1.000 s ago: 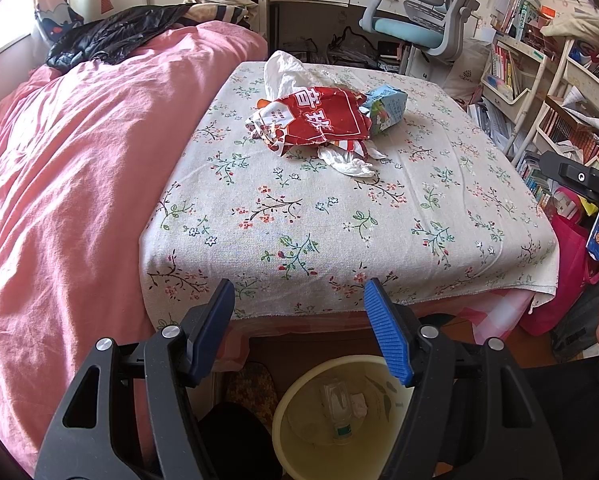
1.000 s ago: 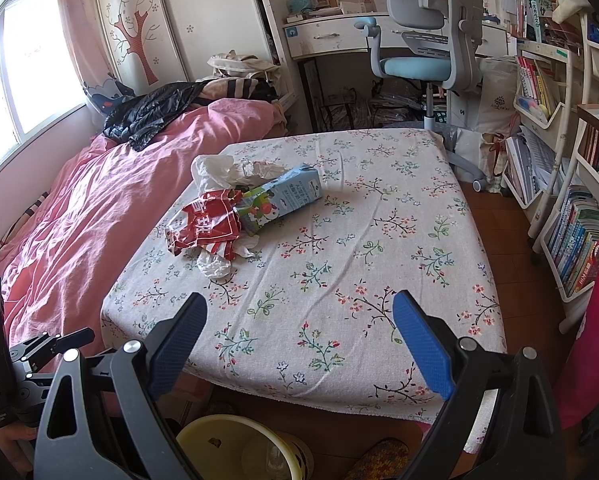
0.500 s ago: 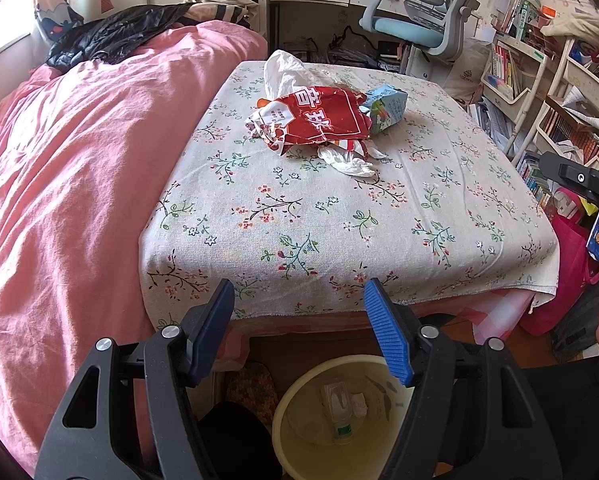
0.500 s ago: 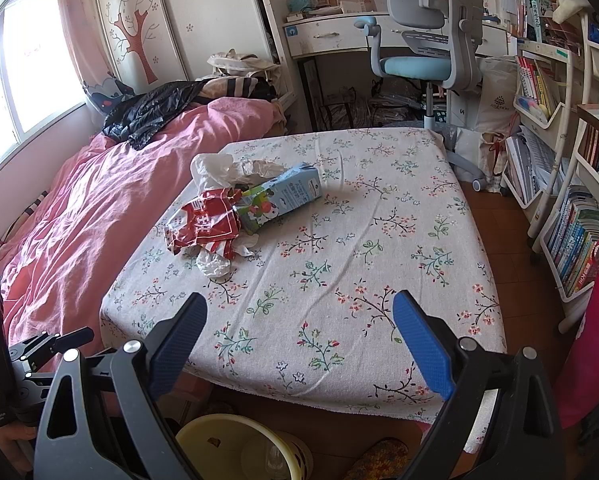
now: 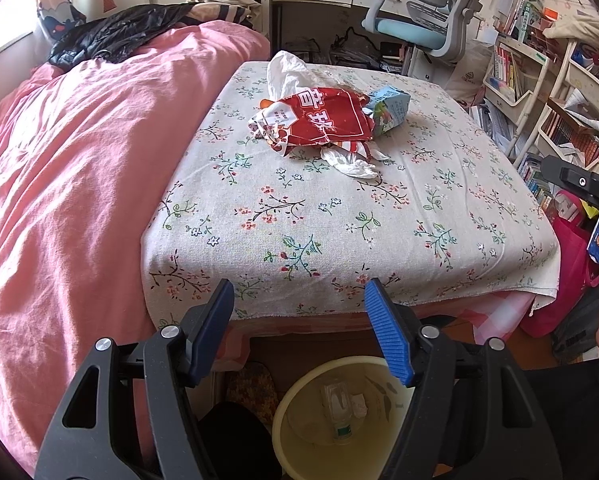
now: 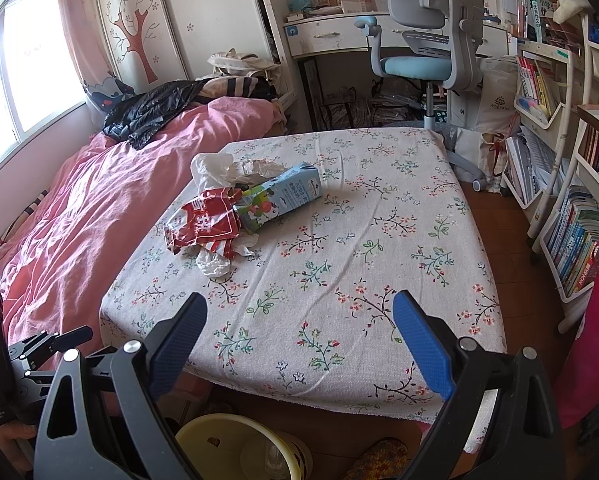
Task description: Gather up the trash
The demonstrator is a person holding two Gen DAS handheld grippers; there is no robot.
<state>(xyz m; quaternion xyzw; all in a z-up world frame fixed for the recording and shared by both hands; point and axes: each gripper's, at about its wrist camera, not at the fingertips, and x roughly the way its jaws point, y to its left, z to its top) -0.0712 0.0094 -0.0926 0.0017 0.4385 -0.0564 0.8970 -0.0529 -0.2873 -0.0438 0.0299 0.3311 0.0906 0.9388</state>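
A pink duvet (image 5: 71, 184) lies beside a grey desk chair (image 6: 431, 28).

Large white Chinese characters, "音" and "球", on the crumpled red snack bag (image 5: 323, 118); milk carton (image 6: 283, 196) print illegible.

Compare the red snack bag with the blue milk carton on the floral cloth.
The crumpled red foil snack bag lies flat and creased; the blue cardboard milk carton keeps its boxy shape. The bag bears large white characters; the carton has small print and a picture. The bag's edge overlaps the carton's end. Both lie on the cloth, untouched.
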